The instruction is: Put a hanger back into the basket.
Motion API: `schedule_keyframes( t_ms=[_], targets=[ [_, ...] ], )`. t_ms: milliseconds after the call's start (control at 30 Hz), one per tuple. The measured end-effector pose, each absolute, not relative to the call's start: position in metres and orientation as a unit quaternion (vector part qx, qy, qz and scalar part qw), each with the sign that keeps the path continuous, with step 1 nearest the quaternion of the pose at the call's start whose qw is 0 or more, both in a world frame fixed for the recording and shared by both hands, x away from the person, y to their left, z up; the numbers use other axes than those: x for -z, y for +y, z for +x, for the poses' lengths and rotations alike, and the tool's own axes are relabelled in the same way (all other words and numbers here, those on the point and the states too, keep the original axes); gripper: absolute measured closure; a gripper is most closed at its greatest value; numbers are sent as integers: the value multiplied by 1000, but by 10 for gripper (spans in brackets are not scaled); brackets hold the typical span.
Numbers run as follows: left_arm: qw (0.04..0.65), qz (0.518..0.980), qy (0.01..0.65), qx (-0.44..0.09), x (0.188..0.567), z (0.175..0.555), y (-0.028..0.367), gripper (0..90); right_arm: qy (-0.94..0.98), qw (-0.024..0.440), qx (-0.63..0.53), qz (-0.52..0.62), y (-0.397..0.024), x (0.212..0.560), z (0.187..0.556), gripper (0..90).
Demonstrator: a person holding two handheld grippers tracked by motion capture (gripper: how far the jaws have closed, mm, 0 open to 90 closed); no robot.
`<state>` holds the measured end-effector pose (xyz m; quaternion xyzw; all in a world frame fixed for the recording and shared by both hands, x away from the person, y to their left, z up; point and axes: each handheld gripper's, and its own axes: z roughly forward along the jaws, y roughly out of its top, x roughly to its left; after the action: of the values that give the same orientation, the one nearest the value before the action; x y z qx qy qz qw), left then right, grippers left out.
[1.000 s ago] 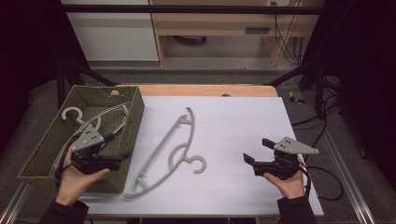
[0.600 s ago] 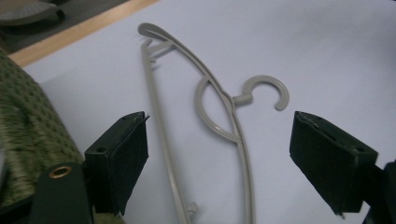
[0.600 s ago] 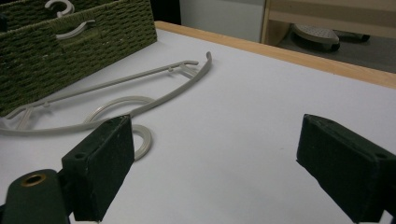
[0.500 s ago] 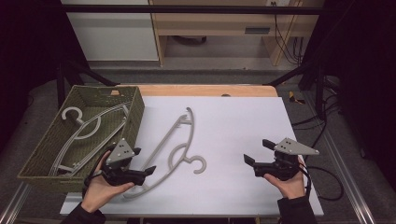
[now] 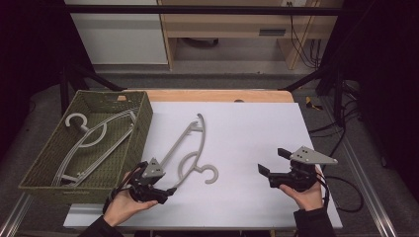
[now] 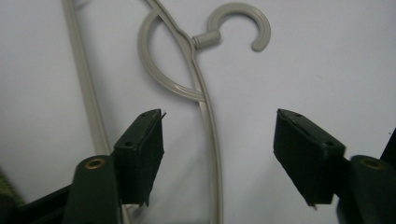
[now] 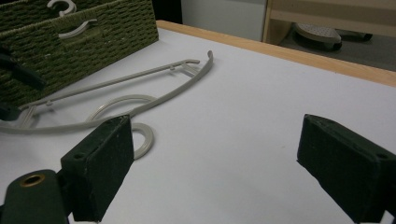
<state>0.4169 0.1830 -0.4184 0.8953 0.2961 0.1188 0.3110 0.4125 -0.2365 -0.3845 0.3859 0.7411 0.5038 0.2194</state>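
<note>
Your left gripper (image 5: pixel 165 190) has come from the basket (image 5: pixel 126 148) down to the hanger (image 5: pixel 190 143) on the table (image 5: pixel 247 143).
Its jaws have just been closing and straddle the hanger's arm without touching it, as the left gripper view shows (image 6: pixel 208 121). Your right gripper (image 5: pixel 274 163) stays put, jaws wide and empty; its view catches the basket's second hanger (image 7: pixel 65 9).

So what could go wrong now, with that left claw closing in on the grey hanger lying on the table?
The left gripper has just been closing, its jaws straddling one thin arm of the hanger without pressing it yet. That bar is slim and lies flat, so the pads might slip off. Gripped that near one end, the long hanger could swing or droop when lifted. It might also catch the rim of the basket right beside it.
</note>
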Motion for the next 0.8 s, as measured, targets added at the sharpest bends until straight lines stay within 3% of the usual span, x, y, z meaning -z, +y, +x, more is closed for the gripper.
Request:
schedule_keyframes(
  t_ms=[400,800],
  targets=[
    [254,914,306,-83,447,432,173,545,745,213,-498,388,-232,388,415,108],
    [227,916,321,-83,454,437,166,706,745,212,-502,385,-233,387,414,108]
  ],
)
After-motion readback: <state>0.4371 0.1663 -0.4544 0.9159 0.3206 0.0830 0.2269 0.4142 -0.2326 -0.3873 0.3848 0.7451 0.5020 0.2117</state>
